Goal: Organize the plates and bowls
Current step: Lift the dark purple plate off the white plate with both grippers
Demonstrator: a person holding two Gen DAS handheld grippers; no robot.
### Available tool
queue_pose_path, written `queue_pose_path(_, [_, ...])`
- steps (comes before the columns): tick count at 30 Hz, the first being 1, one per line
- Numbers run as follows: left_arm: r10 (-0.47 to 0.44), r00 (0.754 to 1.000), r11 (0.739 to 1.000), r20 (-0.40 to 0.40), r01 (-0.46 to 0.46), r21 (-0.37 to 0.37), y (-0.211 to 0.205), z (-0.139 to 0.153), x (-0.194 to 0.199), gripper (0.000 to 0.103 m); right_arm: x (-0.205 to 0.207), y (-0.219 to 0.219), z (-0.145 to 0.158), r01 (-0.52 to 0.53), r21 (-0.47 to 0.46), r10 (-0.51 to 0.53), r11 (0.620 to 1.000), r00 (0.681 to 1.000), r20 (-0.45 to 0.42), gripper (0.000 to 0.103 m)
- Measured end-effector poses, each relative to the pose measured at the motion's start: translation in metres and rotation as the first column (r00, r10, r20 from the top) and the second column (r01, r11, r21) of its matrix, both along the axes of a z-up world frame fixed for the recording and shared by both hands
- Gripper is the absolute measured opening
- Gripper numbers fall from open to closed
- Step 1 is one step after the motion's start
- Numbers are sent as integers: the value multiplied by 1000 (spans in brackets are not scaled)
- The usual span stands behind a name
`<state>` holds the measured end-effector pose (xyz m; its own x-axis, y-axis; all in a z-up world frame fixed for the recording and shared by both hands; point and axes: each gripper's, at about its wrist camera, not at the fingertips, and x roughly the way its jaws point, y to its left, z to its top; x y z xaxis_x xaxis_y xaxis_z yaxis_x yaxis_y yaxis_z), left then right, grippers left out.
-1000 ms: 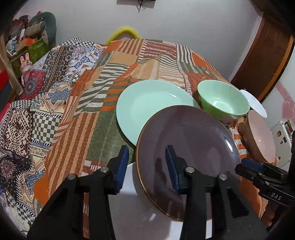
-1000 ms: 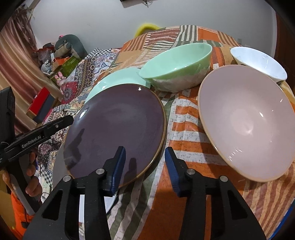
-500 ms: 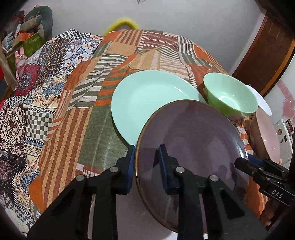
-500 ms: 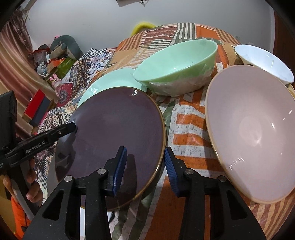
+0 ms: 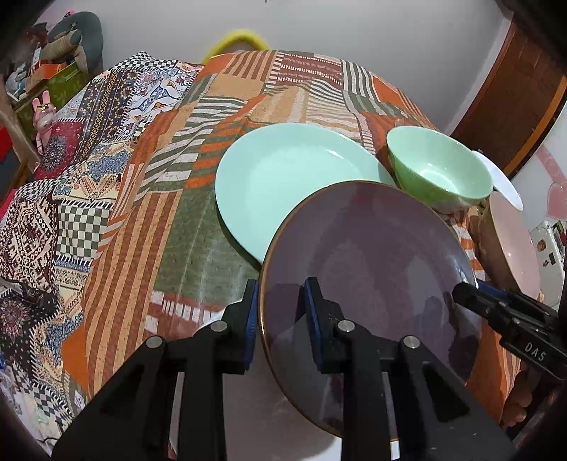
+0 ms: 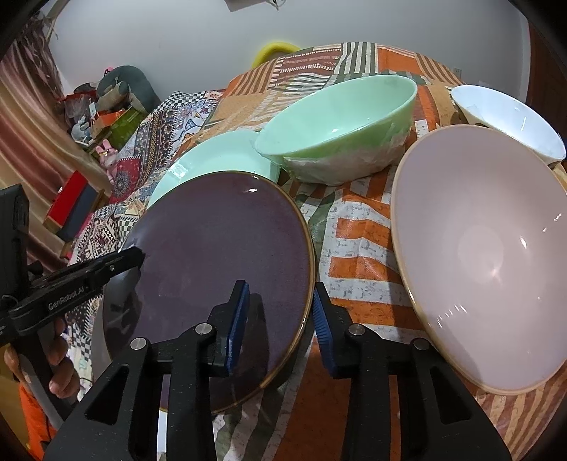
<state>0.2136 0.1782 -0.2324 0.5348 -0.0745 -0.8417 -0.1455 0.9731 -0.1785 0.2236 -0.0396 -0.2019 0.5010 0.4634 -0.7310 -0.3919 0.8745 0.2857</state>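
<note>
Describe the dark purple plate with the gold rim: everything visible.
The dark purple round plate with a thin gold rim looks like glazed ceramic, matte with faint speckle, and empty. It is tilted, its far edge overlapping the mint green plate. The left gripper straddles its left rim, one pad on each face. The right gripper straddles the opposite rim with a wider, open gap. Something white lies beneath its near edge.

Plain pale-grey wall [image 5: 354,32] at top of frame. Dark wooden door [image 5: 514,103] w/ lighter trim at upper right. Patchwork cloth [image 5: 149,220] in orange, green & cream stripes covers the surface. Upper left: cluttered shelf [image 5: 39,81] w/ grey plush toy [image 5: 76,35], pink bunny figure [image 5: 44,110]. Brownish curtain [image 6: 24,142] at left edge.
</note>
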Motion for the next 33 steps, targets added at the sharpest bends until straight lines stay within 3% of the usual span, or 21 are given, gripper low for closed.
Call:
queue_pose_path(17, [13,999,1000,38,-12,-17,-15,28,-32,25,-19,-12,20,0,27,-1,1000,999,45,32])
queue_pose_path(33, [-12,993,1000,116,14,-16,-49,71,-82,25,-59,-41,53,5,49,-11,999,991,133,32])
